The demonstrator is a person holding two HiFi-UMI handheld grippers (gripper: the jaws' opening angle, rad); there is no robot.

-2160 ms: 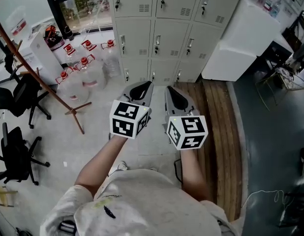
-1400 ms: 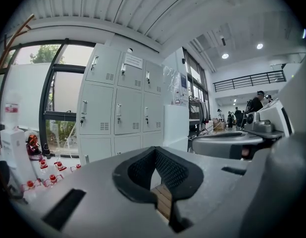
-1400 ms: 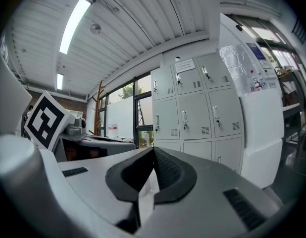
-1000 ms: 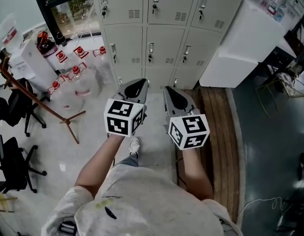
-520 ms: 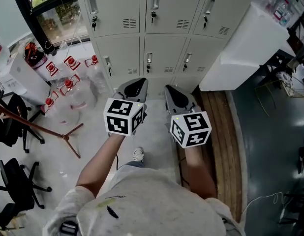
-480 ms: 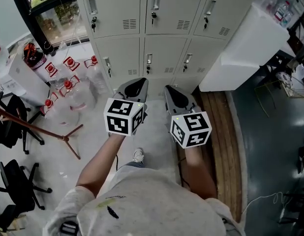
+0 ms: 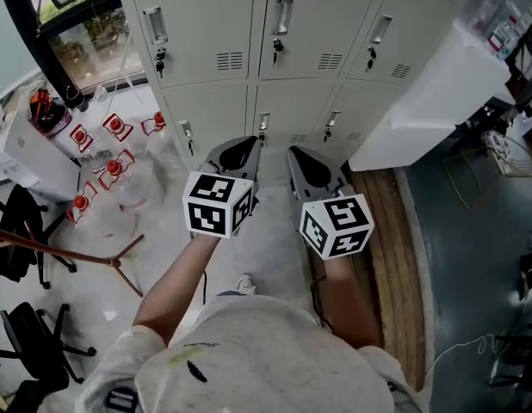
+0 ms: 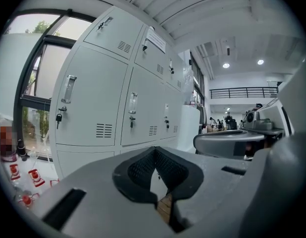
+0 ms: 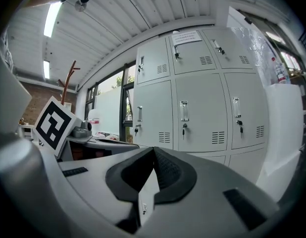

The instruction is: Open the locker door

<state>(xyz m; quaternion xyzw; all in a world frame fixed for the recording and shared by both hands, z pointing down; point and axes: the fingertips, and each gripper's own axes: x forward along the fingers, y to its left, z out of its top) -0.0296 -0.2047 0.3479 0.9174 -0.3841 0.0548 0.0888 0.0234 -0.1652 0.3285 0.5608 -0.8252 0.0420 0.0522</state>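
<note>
Head view | locker door (image 7: 311, 26) shut, faces person | handle (image 7: 284, 13) long axis vertical

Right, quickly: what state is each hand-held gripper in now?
Left hand-held gripper: closed, holding nothing.
Right hand-held gripper: closed, holding nothing.

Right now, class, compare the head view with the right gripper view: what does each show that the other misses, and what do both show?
Only the head view: the person's arms, red-capped bottles on the floor, and office chairs.
Only the right gripper view: ceiling lights and a paper notice on a top locker door.
Both: the lockers, doors shut, and the coat stand.
</note>
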